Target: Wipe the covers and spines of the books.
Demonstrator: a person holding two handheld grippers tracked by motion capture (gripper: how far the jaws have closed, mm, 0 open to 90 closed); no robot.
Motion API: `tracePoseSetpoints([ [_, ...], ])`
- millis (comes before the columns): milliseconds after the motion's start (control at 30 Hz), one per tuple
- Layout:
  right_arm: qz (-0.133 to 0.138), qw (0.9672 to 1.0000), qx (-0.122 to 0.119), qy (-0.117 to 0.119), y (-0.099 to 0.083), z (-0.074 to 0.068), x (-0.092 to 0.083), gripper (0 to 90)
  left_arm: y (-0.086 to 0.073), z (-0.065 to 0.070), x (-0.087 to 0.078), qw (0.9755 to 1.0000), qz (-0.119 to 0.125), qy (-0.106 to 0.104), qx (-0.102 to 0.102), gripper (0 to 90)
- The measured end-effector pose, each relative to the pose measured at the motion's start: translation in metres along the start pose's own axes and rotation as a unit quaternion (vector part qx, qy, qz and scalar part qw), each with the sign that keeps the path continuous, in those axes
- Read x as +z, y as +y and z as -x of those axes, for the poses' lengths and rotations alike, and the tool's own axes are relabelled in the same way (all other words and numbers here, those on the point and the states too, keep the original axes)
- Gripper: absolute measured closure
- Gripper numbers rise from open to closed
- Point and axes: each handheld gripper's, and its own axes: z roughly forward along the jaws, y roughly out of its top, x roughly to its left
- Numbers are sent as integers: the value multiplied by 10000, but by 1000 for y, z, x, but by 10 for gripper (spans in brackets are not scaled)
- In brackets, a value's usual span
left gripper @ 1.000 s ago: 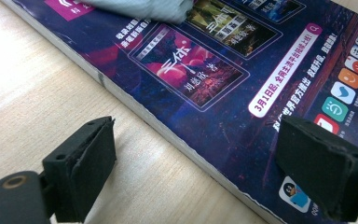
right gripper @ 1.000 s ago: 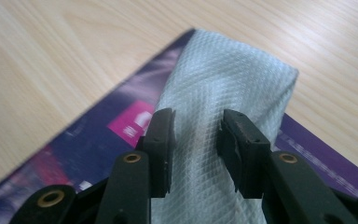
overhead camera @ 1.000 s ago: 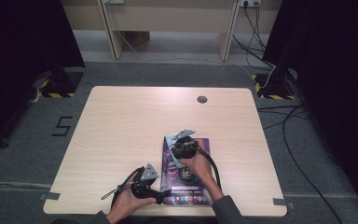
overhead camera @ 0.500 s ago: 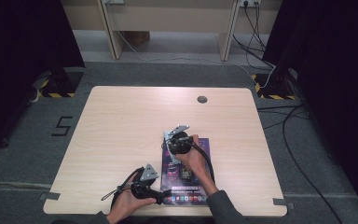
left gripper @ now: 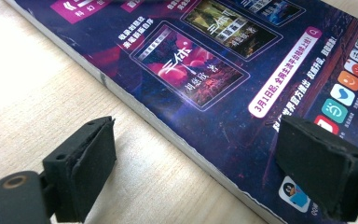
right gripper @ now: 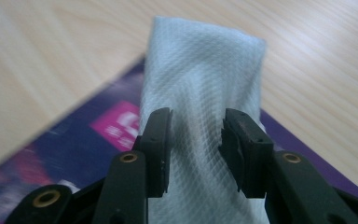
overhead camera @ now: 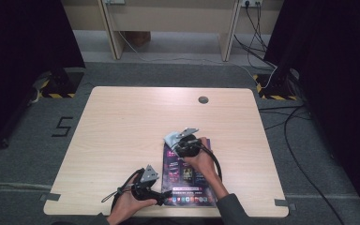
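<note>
White cloth (right gripper: 200,93) seemingly gripped between right gripper (right gripper: 196,140) jaws

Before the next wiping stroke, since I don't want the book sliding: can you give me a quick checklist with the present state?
1. Cloth between the right gripper jaws: ok.
2. Firm grip on the cloth: cannot tell.
3. Cloth on the book cover: ok.
4. Left gripper astride the book's edge, jaws apart: ok.
5. Left gripper pressing the book down: cannot tell.
6. Book fully on the table: ok.
</note>
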Motion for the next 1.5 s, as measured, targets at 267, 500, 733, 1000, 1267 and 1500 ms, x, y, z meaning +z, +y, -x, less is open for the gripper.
tracePoseSetpoints([
  [267,159,9990,379,-194,-19,22,-10,638,-1,1,0,10000,27,11,-29,114],
  [500,236,9994,268,2,-10,3,-3,637,0,0,0,10000,6,4,-1,112],
  [733,240,9990,-282,248,-2,-28,1,637,0,0,0,10000,10,-4,-1,111],
  [1000,129,9996,-87,242,-6,-16,-3,613,-1,0,0,10000,21,6,-6,117],
  [1267,-69,9993,324,-198,-27,29,-22,613,-1,0,0,10000,46,-2,-25,117],
  [1500,-58,9951,794,-579,-45,60,-35,612,-1,1,0,10000,62,6,-40,118],
])
